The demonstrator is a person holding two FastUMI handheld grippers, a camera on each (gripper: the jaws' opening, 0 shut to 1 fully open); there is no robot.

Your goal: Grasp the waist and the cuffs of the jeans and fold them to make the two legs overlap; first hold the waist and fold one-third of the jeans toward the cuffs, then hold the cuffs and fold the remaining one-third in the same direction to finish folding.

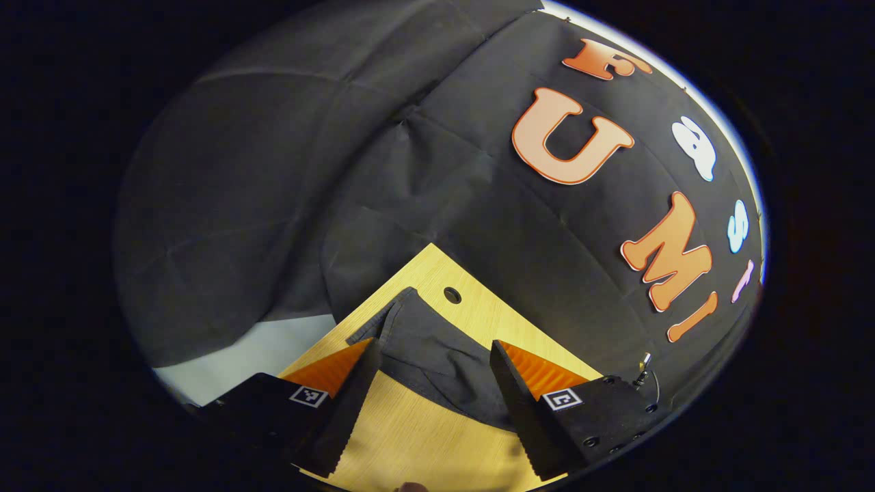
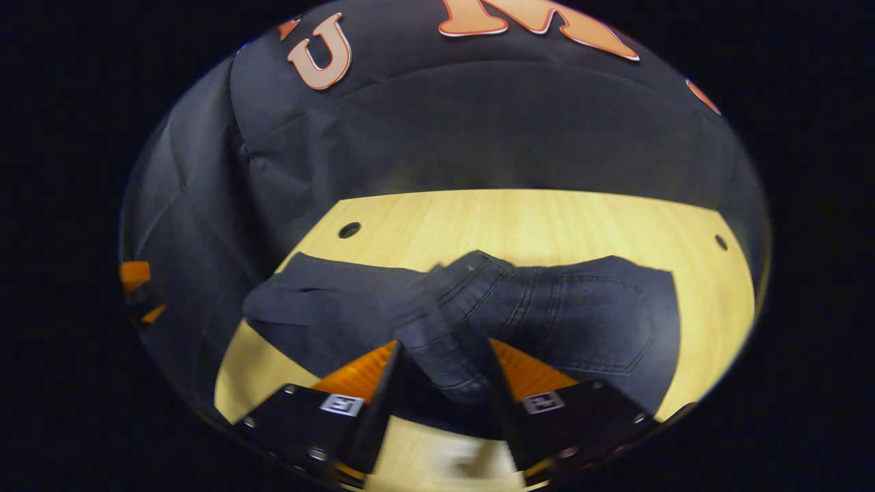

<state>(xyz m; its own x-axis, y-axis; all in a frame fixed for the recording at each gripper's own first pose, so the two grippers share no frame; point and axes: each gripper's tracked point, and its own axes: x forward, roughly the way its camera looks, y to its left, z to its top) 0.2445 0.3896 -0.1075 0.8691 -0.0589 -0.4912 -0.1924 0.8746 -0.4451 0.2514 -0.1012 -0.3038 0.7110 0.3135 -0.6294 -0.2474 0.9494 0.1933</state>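
In the left gripper view, the left gripper [image 1: 434,383] hangs above the pale wooden table [image 1: 472,311] with its jaws wide apart and nothing between them. Beyond the fingers lies one end of the dark blue denim jeans [image 1: 427,345], a flat narrow piece reaching toward a round hole in the tabletop; it looks like a leg end, though I cannot tell for sure. To do this step well, this gripper should come down on that edge and pinch through the full thickness, so the cloth lifts evenly.

In the right gripper view, the right gripper [image 2: 441,383] is low over the jeans, which lie across the table from left to right. A bunched ridge of denim with seams and belt loops rises between its jaws; they stand apart, and I cannot tell whether both press on it. A stitched back pocket shows on the right, a flatter part on the left. The grip should take the waistband squarely before folding.
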